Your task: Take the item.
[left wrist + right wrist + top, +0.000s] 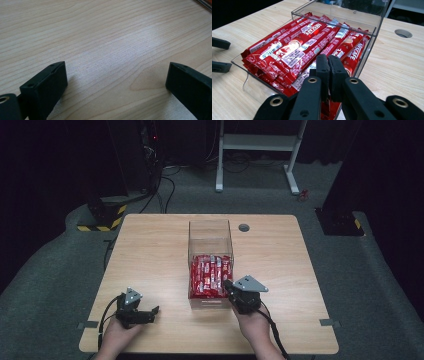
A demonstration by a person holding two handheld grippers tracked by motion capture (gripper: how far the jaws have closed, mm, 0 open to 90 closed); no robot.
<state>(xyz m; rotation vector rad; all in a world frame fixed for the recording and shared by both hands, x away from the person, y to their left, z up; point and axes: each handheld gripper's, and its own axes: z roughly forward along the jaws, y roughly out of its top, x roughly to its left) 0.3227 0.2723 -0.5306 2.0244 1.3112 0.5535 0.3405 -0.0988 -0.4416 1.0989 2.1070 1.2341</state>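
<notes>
Looking down from the high view: clear box mid-table, packed with red sachets; none lifted out yet, seemingly.

Left gripper view: left gripper jaws wide apart over bare wood.

Right gripper view: right gripper jaws pressed together, empty, at the box's near wall.

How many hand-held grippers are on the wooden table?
2. The left hand-held gripper is at the table's near left, jaws open. The right hand-held gripper is at the near end of the clear plastic box of red sachets, jaws shut.

Sachets lie in the clear box mid-table, a round hole just right of its far end.
</notes>
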